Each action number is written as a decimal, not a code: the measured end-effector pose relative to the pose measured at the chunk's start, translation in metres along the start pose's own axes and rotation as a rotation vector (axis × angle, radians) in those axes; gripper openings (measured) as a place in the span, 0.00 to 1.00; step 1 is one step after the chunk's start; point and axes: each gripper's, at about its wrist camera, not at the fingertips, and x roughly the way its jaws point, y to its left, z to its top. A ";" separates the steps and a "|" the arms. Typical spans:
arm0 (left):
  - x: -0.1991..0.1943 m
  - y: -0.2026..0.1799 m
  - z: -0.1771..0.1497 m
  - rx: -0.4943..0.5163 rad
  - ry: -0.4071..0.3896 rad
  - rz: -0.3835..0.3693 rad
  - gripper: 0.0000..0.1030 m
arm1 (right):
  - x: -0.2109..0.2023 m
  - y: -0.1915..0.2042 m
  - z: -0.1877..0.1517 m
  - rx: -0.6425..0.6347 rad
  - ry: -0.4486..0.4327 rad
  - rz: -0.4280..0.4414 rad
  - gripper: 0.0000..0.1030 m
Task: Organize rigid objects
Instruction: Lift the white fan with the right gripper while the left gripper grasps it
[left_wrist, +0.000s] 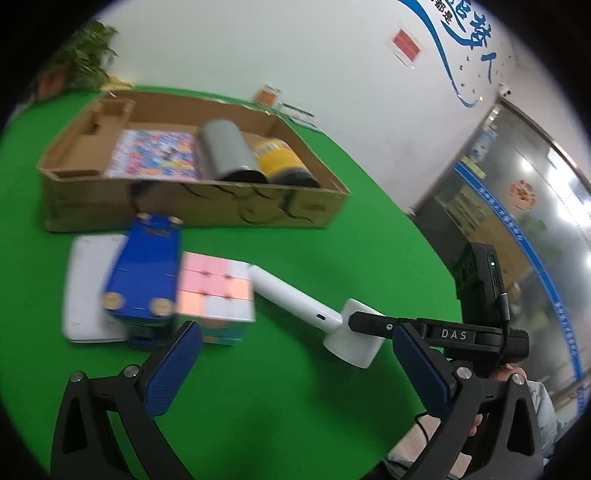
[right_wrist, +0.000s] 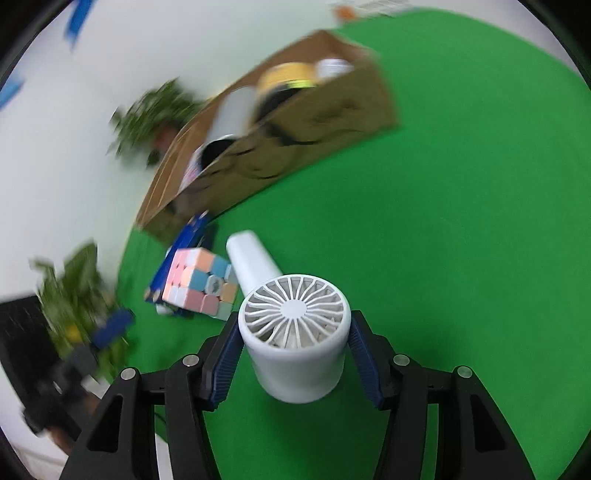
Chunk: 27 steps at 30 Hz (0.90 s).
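We've got the white hair dryer (right_wrist: 295, 332) by its round barrel, w/ the right hand-held gripper (right_wrist: 293, 345) closed partway so both blue pads press the barrel's sides, intake grille facing the cam. Its handle (right_wrist: 251, 258) sticks out away from us toward the pastel puzzle cube (right_wrist: 201, 286). From the left wrist view the dryer (left_wrist: 332, 317) sits low over the green table (left_wrist: 295, 406); can't tell if it's resting or just lifted. It's near the table's middle, just beside the cube (left_wrist: 214, 295), w/ the blue box (left_wrist: 144, 273) and a flat white device (left_wrist: 85, 288) beyond that. The left hand-held gripper (left_wrist: 295, 373) is wide open, holding nothing, hovering near the cube.

The cardboard tray (left_wrist: 314, 218) lies toward the table's far edge, already carrying a grey cylinder (left_wrist: 229, 151), a yellow can (left_wrist: 284, 158) and a colourful box (left_wrist: 155, 155).

We judge the step is carrying the dryer to the tray. To do it well: keep the squeeze firm, since a smooth round barrel can twist; lift straight up so the handle clears the cube; swing over the tray's near wall and set it in the free bit of the tray, not atop the cans. The view's blurry, so go slow.
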 end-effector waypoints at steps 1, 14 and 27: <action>0.007 -0.001 0.000 -0.008 0.018 -0.015 0.99 | -0.003 -0.003 -0.001 0.002 0.008 -0.004 0.54; 0.051 0.002 0.000 -0.141 0.159 -0.107 0.99 | -0.017 0.048 -0.020 -0.562 -0.099 -0.200 0.84; 0.044 0.021 0.000 -0.188 0.164 -0.119 0.92 | -0.001 0.062 -0.024 -0.678 -0.161 -0.238 0.88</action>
